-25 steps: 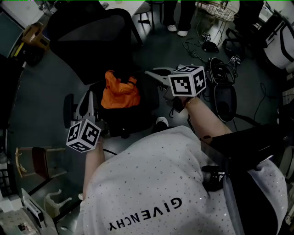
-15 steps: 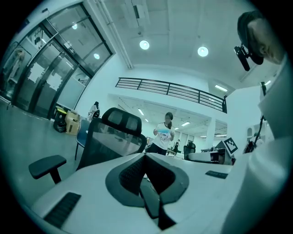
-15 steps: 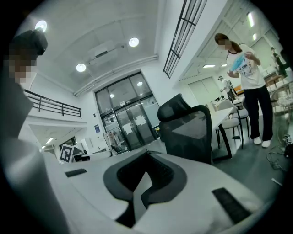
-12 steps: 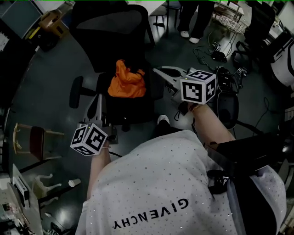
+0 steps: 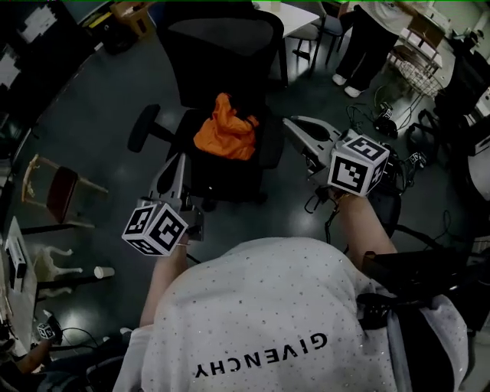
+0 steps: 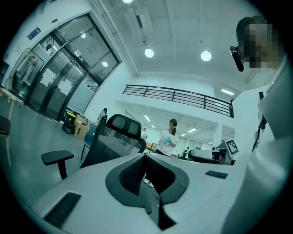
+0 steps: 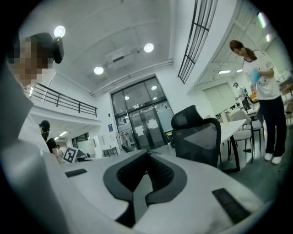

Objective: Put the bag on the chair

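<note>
The orange bag lies crumpled on the seat of the black office chair; nothing is holding it. My left gripper is near the seat's front left corner, pointing towards the chair. It is shut and empty. My right gripper hangs to the right of the seat, beside the armrest, also shut with nothing in it. The chair's mesh back shows beyond the jaws in the left gripper view and in the right gripper view.
A small wooden chair with a red seat and a white cup are on the floor at the left. Cables and a wire basket lie at the right. A person stands beyond, by a white desk.
The head view has drawn back and shifted, so the chair sits higher and further right. The bag stays on the seat. The right gripper has moved a little away from it.
</note>
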